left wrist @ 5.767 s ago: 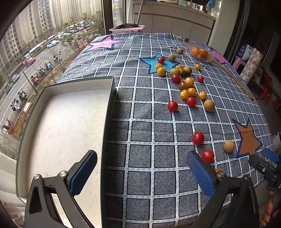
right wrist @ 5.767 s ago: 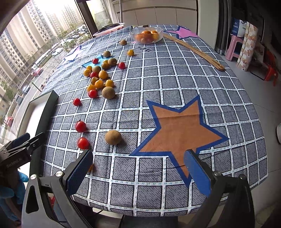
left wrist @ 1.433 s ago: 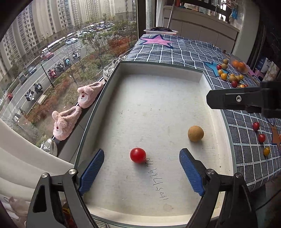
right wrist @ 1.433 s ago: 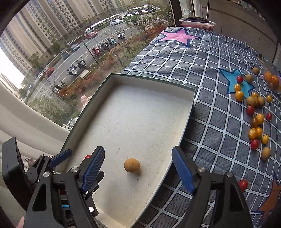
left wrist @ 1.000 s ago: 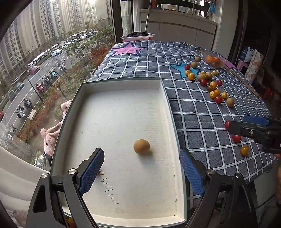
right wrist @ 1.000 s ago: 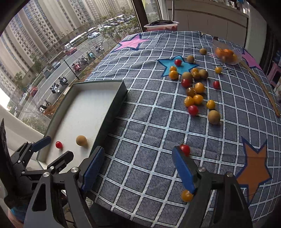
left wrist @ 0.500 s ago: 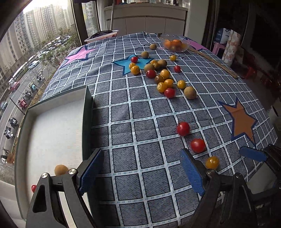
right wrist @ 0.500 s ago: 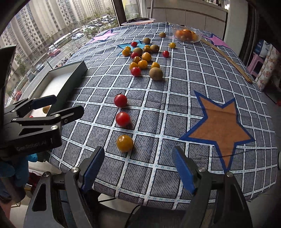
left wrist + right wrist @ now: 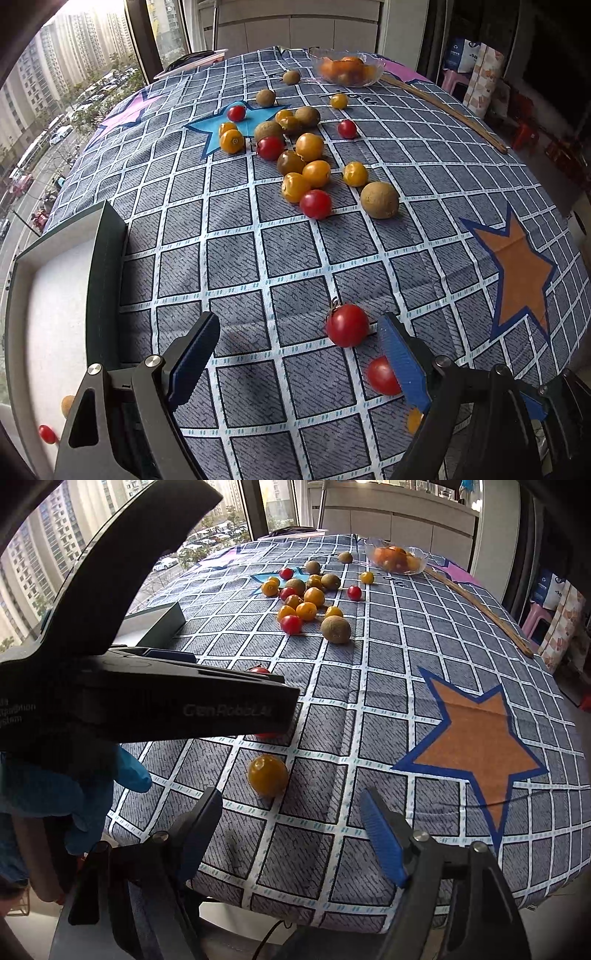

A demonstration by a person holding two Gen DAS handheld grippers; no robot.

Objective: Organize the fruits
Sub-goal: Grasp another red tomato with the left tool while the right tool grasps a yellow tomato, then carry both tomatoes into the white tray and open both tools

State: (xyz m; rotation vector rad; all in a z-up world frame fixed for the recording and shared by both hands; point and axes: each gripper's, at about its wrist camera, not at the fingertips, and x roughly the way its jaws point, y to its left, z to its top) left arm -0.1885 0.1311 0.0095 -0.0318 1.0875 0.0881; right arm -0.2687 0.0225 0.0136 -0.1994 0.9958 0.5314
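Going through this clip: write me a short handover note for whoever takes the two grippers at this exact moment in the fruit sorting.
Left gripper: open, nothing held, a red tomato just ahead between its fingers; a second red tomato sits by its right finger.
Right gripper: open and empty, jaws have just been closing a little; a yellow tomato lies just ahead of them.
Done: one red tomato and one brown fruit are in the white tray at the table's left edge.
Left: the three near fruits, then the cluster mid-table. A glass bowl of orange fruit stands at the far end.
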